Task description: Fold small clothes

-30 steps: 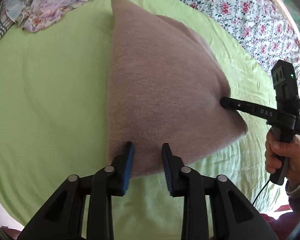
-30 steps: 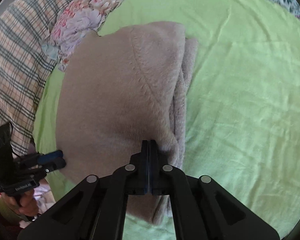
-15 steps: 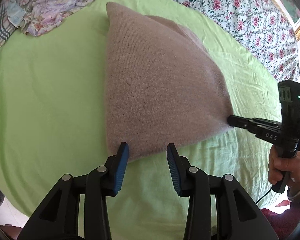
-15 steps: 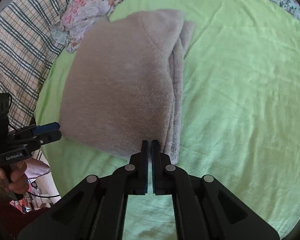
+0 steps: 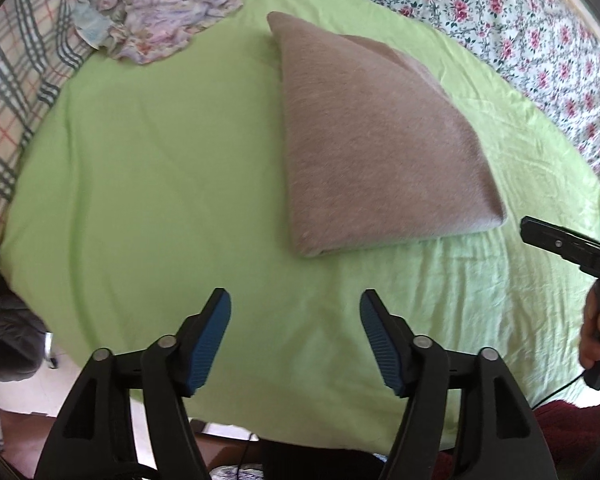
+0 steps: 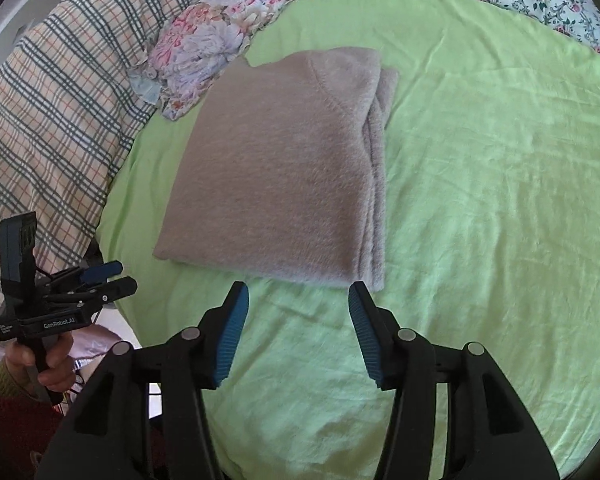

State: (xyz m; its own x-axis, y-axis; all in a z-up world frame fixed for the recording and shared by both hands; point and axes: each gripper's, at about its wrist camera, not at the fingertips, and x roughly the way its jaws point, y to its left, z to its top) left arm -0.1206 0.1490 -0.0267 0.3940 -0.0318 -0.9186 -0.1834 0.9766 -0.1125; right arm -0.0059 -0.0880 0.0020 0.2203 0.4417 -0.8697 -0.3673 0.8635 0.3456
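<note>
Left gripper (image 5: 295,314): jaws spread wide, holding nothing, hovering over green sheet (image 5: 160,184) near folded sweater's near edge, not touching it. Right gripper (image 6: 298,300): jaws likewise wide apart, empty, tips just short of sweater's near edge. Folded taupe sweater (image 6: 280,172): lying flat on sheet, layered edges stacked along right side. Floral cloth (image 6: 208,40): bunched at far left. Plaid blanket (image 6: 56,96): left of sheet.

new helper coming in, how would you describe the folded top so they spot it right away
Look at the light green sheet spread over the bed. The folded sweater lies flat near its far left part, beside a crumpled floral cloth. It is the only plain, fuzzy grey-brown piece; everything around it is patterned or green.
</note>
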